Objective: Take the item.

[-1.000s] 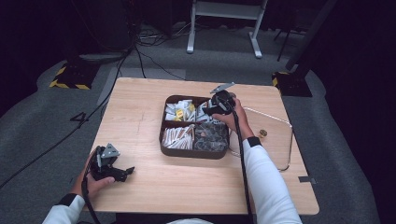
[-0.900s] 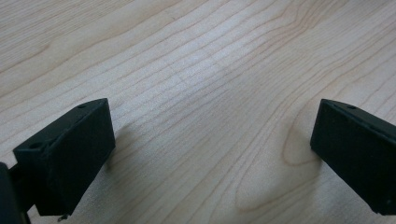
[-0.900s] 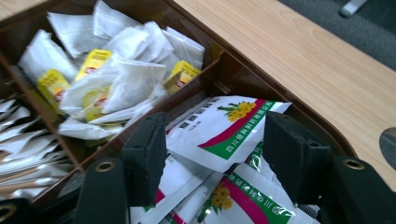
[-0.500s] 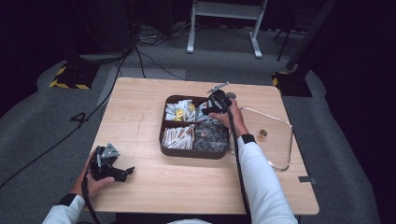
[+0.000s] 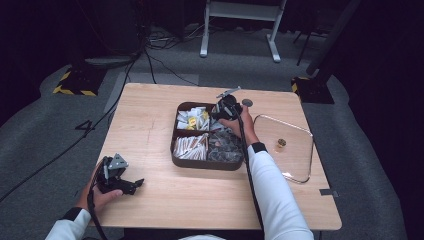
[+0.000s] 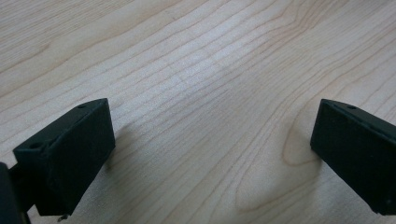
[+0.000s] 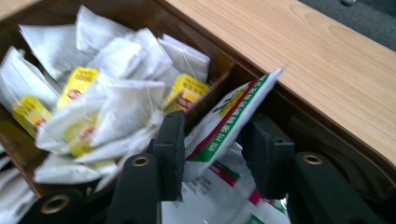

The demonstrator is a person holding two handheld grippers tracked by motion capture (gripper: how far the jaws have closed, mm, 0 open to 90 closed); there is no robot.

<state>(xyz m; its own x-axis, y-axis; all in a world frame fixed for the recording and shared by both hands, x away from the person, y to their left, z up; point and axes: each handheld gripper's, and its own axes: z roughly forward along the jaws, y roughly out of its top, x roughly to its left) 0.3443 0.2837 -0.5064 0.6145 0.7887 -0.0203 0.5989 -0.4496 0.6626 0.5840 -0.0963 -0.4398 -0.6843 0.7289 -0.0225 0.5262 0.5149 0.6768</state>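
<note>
A dark brown divided tray (image 5: 207, 163) sits mid-table. My right gripper (image 5: 221, 110) reaches into its far right compartment. In the right gripper view the jaws (image 7: 217, 128) are shut on a red, green and white packet (image 7: 229, 116), which stands tilted between them above more such packets (image 7: 210, 196). White tea bags with yellow tags (image 7: 107, 98) fill the compartment beside it, behind a divider (image 7: 205, 100). My left gripper (image 5: 134, 184) rests near the table's front left corner, open, with bare wood (image 6: 210, 93) between its jaws (image 6: 212, 140).
A clear glass lid (image 5: 295, 155) with a small knob (image 5: 280, 144) lies on the table right of the tray. A small grey disc (image 5: 247, 102) sits behind the tray. The near compartments hold pale sticks (image 5: 190, 146) and dark packets (image 5: 224, 147).
My right gripper has moved a little left and down into the tray's far right compartment. The left gripper has stayed put.
</note>
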